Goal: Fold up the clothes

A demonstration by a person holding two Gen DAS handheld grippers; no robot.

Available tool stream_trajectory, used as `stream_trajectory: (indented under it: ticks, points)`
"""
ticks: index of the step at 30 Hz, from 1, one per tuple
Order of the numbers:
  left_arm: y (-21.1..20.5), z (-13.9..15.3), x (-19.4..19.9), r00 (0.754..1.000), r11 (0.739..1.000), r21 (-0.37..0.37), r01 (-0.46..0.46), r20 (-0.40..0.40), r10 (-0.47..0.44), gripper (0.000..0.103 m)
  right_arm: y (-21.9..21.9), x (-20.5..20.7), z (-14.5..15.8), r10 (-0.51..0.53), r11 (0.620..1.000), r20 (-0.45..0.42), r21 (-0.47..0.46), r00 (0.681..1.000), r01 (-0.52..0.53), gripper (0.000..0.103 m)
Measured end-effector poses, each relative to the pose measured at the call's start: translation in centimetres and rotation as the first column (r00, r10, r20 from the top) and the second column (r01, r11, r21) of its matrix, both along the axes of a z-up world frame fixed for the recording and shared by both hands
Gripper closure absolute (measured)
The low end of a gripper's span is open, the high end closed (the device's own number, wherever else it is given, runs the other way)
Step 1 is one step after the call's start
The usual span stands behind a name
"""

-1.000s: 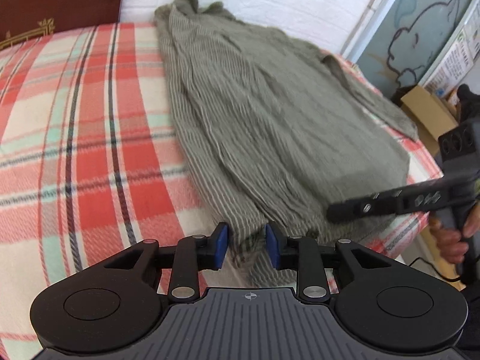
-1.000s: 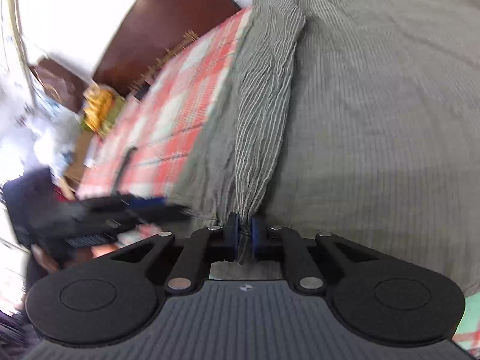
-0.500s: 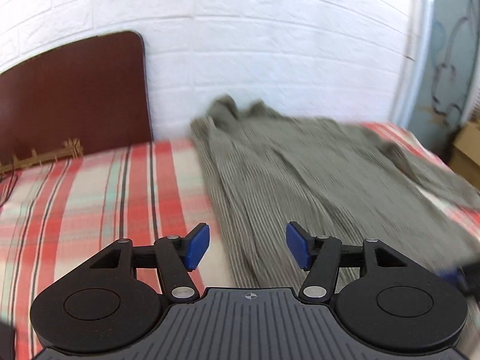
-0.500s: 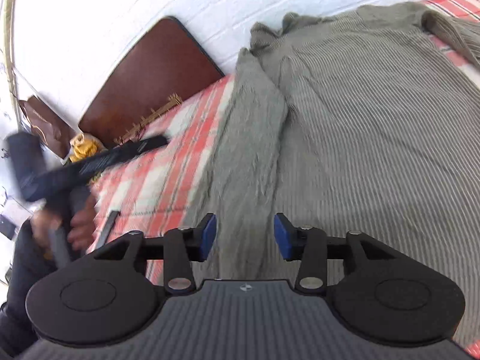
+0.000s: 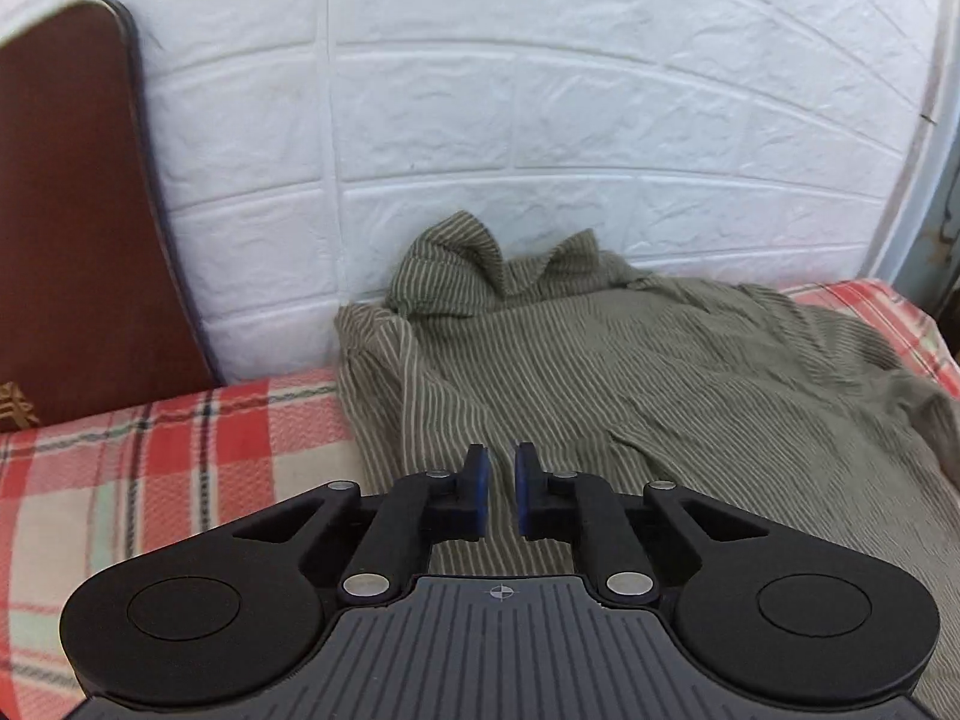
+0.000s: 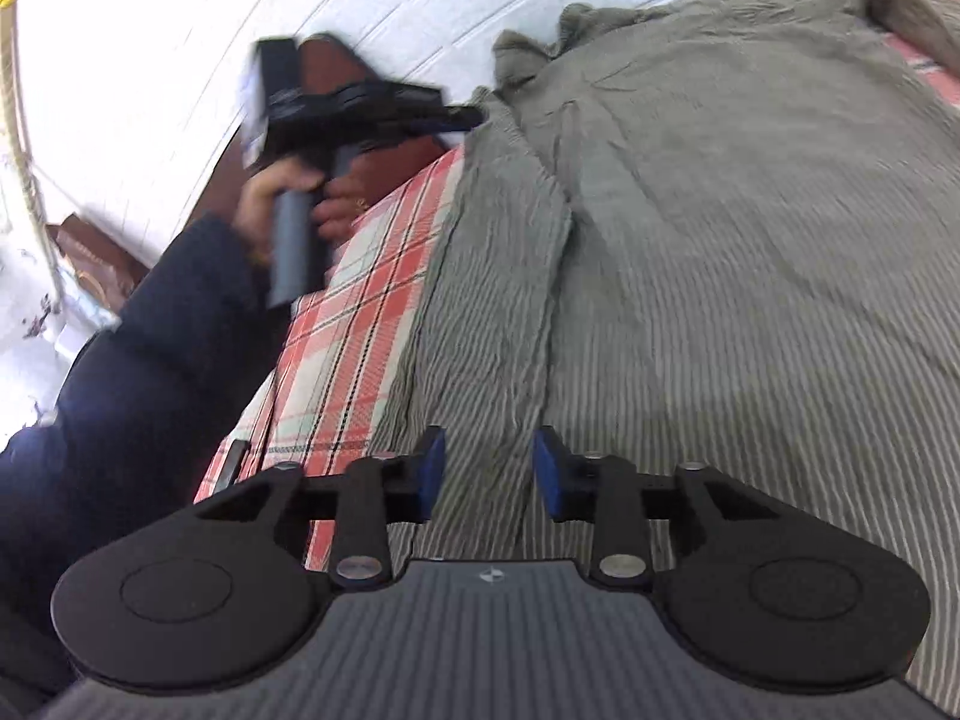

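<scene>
1. While the grey-green striped shirt (image 5: 660,372) lies spread across the plaid bedcover (image 5: 150,456), its collar (image 5: 480,264) is bunched up against the white brick-pattern wall (image 5: 480,90).
2. From the left wrist view, the left gripper (image 5: 499,489) points at the shirt's upper edge near the collar; its jaws are closing, with only a narrow gap left between the blue pads (image 5: 478,480), and no fabric can be seen pinched between them.
3. From the right wrist view, the right gripper (image 6: 489,468) hangs over the shirt's lower part, beside a long crease (image 6: 558,276) that runs up the cloth. Its jaws are also closing but stand well apart, and the pads do not press on the fabric seen through the gap.
4. That same view shows the person's left hand (image 6: 282,198), in a dark blue sleeve (image 6: 138,372), holding the other gripper's handle above the bedcover's edge.
5. A dark brown headboard (image 5: 72,228) stands left of the shirt, against the wall.
</scene>
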State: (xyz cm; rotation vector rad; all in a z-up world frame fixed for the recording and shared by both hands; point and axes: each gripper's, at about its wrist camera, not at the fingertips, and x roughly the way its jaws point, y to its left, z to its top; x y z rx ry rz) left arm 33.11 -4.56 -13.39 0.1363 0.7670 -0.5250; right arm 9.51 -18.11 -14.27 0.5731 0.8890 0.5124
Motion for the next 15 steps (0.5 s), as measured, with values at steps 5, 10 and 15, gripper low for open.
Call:
stream_trajectory:
  ticks: [5, 10, 15]
  points:
    - [-1.4, -1.7, 3.6, 1.0, 0.999, 0.04, -0.029, -0.011, 0.029, 0.096, 0.8, 2.4, -0.2, 0.047, 0.998, 0.017, -0.03, 0.999, -0.046, 0.075]
    - [-2.0, -3.3, 6.4, 0.998, 0.997, 0.054, -0.056, -0.019, 0.058, 0.095, 1.0, 3.6, -0.6, 0.038, 0.999, 0.009, -0.024, 0.999, -0.037, 0.075]
    - [-1.9, -1.6, 5.9, 0.997, 0.997, 0.043, -0.071, 0.029, 0.07, 0.072, 1.5, 3.7, -0.3, 0.035, 0.997, 0.019, -0.068, 0.999, -0.033, 0.074]
